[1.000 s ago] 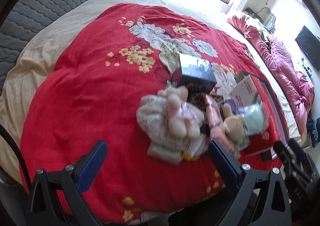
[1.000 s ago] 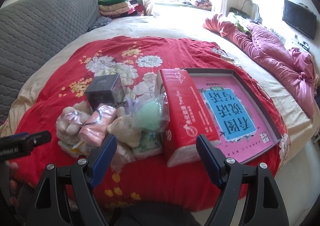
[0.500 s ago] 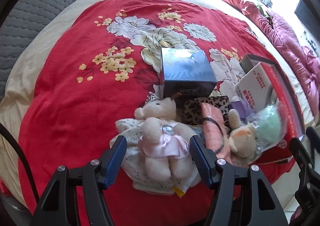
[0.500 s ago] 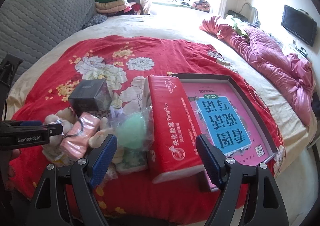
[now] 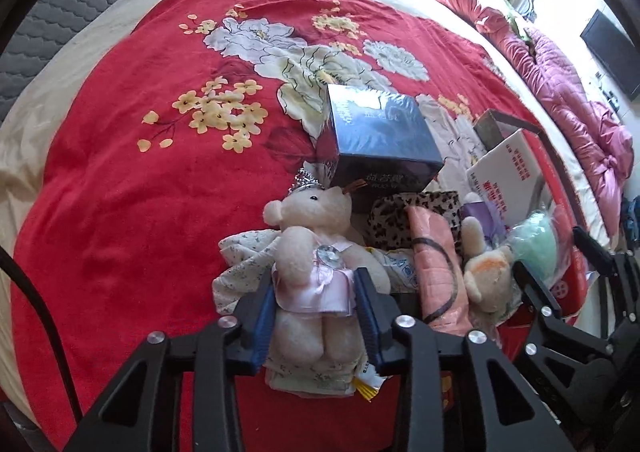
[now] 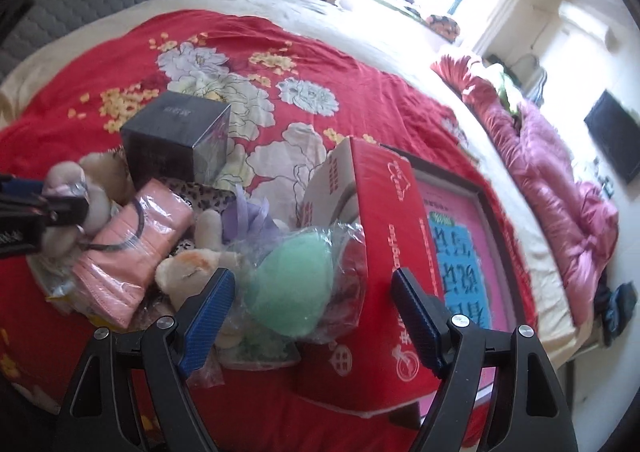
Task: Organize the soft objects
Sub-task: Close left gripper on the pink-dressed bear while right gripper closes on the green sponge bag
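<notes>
The left gripper [image 5: 316,306] has just been closing, and now its blue pads [image 5: 264,312] squeeze the pink-dressed teddy bear [image 5: 312,252] at the waist; a moment ago they stood wide of it. The cream bear lies face up on flowered cloth [image 5: 240,272] at the near left of the pile, tiara on its head. The right gripper [image 6: 312,308] has moved in, jaws wide around the bagged green sponge [image 6: 292,284]. Beyond: dark box [image 5: 380,131], red quilt [image 5: 140,191].
</notes>
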`<action>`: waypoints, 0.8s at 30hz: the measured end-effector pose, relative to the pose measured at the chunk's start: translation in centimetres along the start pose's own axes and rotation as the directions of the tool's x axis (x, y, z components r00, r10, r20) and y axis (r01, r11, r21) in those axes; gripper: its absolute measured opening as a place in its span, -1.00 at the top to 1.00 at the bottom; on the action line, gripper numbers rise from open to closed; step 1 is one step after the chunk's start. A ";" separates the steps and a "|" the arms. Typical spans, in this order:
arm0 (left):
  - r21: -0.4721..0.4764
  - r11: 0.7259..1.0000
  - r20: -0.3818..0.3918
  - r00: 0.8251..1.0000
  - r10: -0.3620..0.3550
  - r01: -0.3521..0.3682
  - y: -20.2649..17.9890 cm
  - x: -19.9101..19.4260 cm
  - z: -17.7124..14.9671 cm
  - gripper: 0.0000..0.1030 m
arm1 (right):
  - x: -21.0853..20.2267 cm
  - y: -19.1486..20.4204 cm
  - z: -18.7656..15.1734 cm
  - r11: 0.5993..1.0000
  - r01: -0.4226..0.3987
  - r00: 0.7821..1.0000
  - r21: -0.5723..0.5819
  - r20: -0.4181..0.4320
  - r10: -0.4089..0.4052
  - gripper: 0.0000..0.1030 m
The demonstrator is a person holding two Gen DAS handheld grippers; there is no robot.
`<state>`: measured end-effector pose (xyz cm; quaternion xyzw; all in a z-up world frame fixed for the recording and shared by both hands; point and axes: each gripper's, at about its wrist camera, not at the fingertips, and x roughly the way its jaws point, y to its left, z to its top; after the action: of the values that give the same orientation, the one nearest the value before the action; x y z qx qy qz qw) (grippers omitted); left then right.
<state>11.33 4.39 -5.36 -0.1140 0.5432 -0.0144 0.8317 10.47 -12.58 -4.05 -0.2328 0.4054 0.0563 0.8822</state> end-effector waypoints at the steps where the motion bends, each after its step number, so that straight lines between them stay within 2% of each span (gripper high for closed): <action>1: -0.002 1.000 0.002 1.000 -0.007 0.007 0.1 0.0 0.0 0.34 | 0.0 0.1 -0.1 1.000 -0.011 1.000 -0.002 0.002 0.011 -0.38; 2: -0.006 1.000 0.004 1.000 -0.024 0.024 0.2 0.0 0.0 0.35 | -0.1 0.0 -0.1 1.000 -0.019 1.000 0.004 0.014 0.019 -0.32; 3: -0.007 1.000 0.003 1.000 -0.028 0.028 0.2 -0.1 0.0 0.37 | -0.4 -0.3 0.2 0.999 -0.031 0.999 0.014 0.033 0.031 -0.11; 4: -0.009 0.999 0.008 0.999 -0.035 0.035 0.3 -0.2 0.0 0.40 | -0.5 -0.8 0.4 0.996 -0.079 0.996 0.043 0.039 0.078 0.13; 6: -0.019 0.998 0.018 0.998 -0.055 0.055 0.5 -0.5 0.0 0.48 | -0.1 -1.6 0.3 0.988 -0.126 0.992 0.095 0.025 0.124 0.15; 8: -0.022 0.997 0.034 0.996 -0.078 0.079 0.7 -0.9 0.0 0.51 | 0.0 -2.3 0.2 0.978 -0.161 0.987 0.130 0.045 0.156 0.18; 14: -0.032 0.993 0.076 0.991 -0.111 0.113 1.3 -2.0 -0.1 0.55 | -0.7 -5.2 -0.4 0.905 -0.307 0.952 0.294 0.103 0.289 0.21; 19: -0.018 0.992 0.120 0.986 -0.119 0.122 0.8 -3.5 -0.2 0.56 | -2.4 -6.1 -0.6 0.895 -0.315 0.948 0.316 0.158 0.277 0.21; 24: 0.009 0.993 0.157 0.980 -0.121 0.121 -0.1 -5.1 0.0 0.57 | -3.4 -7.5 -0.7 0.868 -0.344 0.937 0.359 0.190 0.292 0.21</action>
<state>9.20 5.06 -0.74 -0.1480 0.4680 -0.0554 0.8695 9.95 -19.25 0.83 0.0203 0.3833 0.1348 0.9135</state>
